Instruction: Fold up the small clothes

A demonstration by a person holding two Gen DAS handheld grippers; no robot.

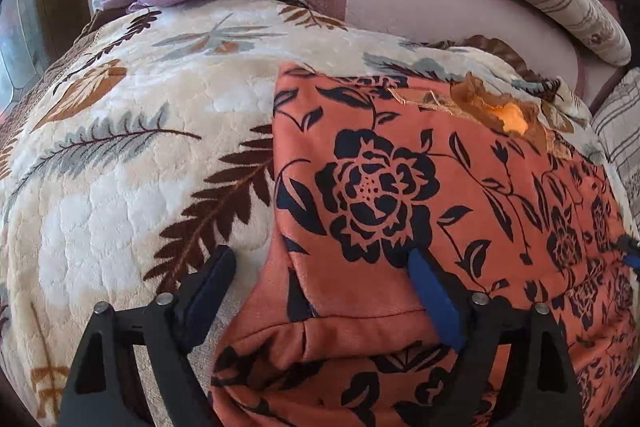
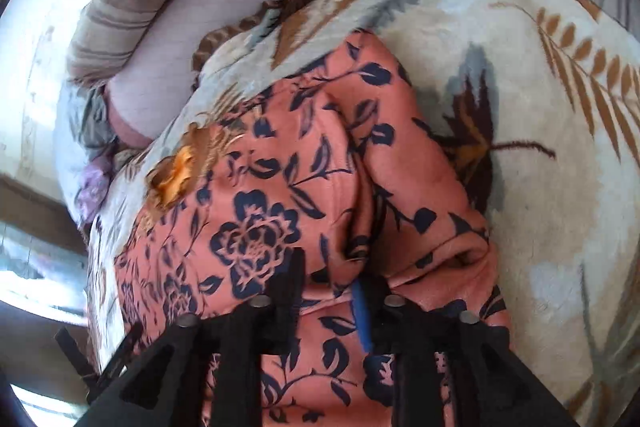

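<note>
Orange flowered cloth (image 1: 400, 167) lying flat on the leafy blanket (image 1: 120, 147), long way running from frame bottom to upper right, its folded near corner right between the spread left tongs (image 1: 320, 259), right tongs (image 2: 332, 275) half closed over its raised ridge, pinch unclear.

Orange garment (image 1: 400, 155) (black roses); cream blanket (image 1: 140, 155), brown leaves.

Item: my orange garment (image 1: 400, 163), navy rose print, lay partly folded and rumpled; near edge doubled over at six o'clock, far edge toward one o'clock.
</note>
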